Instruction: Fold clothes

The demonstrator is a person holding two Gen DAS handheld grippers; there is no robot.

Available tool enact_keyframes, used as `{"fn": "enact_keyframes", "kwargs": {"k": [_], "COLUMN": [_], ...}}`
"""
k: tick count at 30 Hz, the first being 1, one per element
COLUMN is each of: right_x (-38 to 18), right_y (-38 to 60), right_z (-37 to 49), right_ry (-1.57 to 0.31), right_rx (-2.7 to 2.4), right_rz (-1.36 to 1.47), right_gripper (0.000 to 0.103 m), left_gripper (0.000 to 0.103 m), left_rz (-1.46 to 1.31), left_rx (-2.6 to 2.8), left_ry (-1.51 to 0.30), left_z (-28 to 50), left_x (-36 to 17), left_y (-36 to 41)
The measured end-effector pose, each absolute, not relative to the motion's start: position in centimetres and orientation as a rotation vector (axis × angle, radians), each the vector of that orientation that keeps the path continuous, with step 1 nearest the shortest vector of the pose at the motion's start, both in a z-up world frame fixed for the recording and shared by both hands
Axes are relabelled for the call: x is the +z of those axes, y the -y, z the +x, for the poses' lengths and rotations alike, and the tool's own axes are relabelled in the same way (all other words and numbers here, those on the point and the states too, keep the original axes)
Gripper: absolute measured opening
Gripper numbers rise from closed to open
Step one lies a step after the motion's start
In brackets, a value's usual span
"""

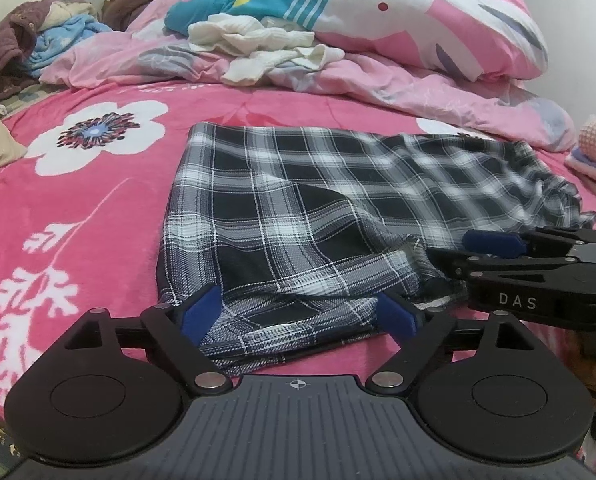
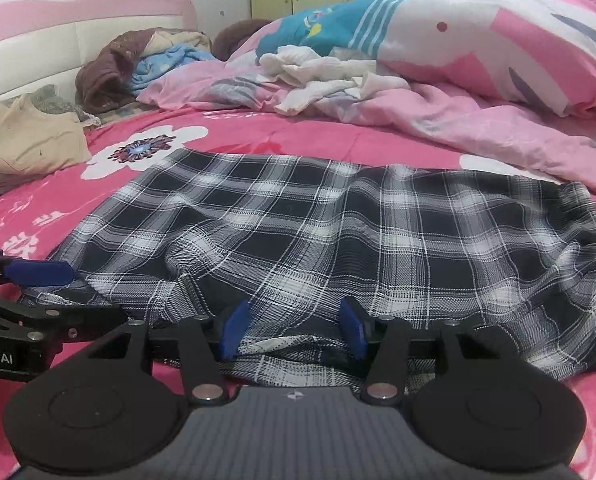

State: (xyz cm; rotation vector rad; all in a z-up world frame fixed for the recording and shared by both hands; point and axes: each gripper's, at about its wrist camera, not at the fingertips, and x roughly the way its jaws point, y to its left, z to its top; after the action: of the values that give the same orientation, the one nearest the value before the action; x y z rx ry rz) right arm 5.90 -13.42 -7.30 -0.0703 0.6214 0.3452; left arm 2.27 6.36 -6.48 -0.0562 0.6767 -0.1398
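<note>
**Both grippers set at the near hem of the plaid garment**

Your plaid garment (image 1: 298, 208) lies spread on the pink floral bed (image 1: 78, 208), its near hem bunched toward the bed's near edge, its far edge running flat toward the heaped pink duvet (image 1: 418, 80).

Your left hand-held gripper (image 1: 304, 312) is released: its blue pads (image 1: 202, 308) stand wide apart, straddling the rumpled hem, with cloth lying between them but not pinched. Your right hand-held gripper (image 2: 294, 330) is likewise spread, its pads on either side of a raised fold at the hem. Nothing is grasped on either side.

The two tools sit close together along the same hem, right beside left, which suits lifting that edge evenly so the cloth folds over without skewing. The hem is layered here, so you likely need to bite deep enough to catch every layer; a shallow grip could lift only the top one.

A white garment (image 1: 266, 44) on the duvet and a tan one (image 2: 30, 140) near the bed's far left corner appear to await their turn.
</note>
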Motion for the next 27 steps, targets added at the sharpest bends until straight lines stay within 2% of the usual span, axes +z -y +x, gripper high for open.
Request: {"fn": "enact_keyframes", "kwargs": {"k": [7, 19, 27], "right_x": [-7.4, -7.4, -7.4], "right_y": [13.6, 13.9, 14.1], "right_z": [5.9, 5.9, 5.8], "right_ry": [-0.614, -0.606, -0.6], "right_rx": [0.348, 0.356, 0.366], "right_rz": [-0.062, -0.045, -0.021], "right_gripper": [0.054, 0.054, 0.055], "left_gripper": [0.093, 0.093, 0.093], "left_rz": [-0.089, -0.184, -0.225], "left_rx": [-0.15, -0.147, -0.041], "left_ry": [-0.656, -0.577, -0.597], "left_z": [2.0, 0.1, -2.3], "left_x": [-6.5, -4.4, -3.6], "left_y": [-6.4, -8.1, -9.1]}}
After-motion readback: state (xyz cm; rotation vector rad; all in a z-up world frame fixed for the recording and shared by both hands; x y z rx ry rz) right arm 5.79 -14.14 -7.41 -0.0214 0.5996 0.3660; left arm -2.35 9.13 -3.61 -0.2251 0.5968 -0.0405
